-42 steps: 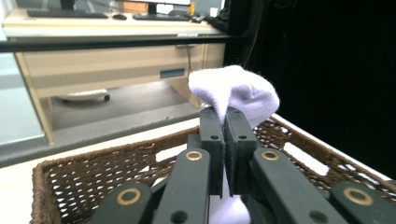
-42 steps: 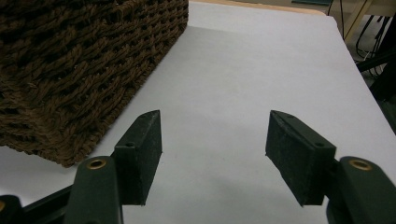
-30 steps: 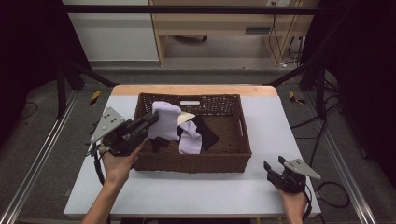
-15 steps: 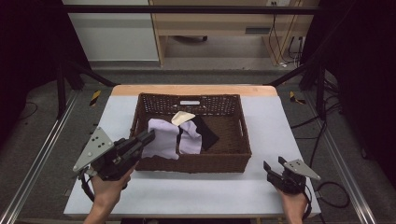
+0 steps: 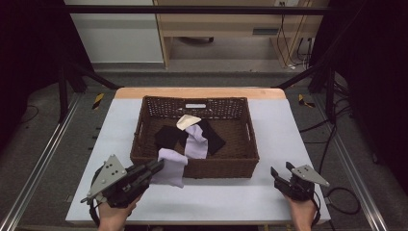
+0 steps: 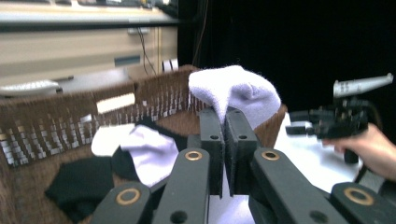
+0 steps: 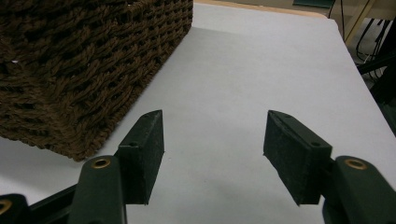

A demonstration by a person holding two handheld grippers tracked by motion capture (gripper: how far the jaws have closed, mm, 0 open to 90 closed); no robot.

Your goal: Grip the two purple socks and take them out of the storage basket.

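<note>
The left gripper [image 5: 156,168], in front of the wicker basket's [image 5: 142,126] left corner, has its jaws clamped tight on a pale lavender sock [image 5: 171,166]; the sock drapes over the basket's front rim and hangs outside it. Inside the basket lie a black sock [image 5: 168,136], another lavender sock [image 5: 196,143], a cream sock [image 5: 187,121] and a second black one [image 5: 211,135], overlapping and partly hidden. The right gripper [image 5: 280,174], by the front right corner, rests with jaws apart over bare counter [image 5: 284,130], empty.
</note>
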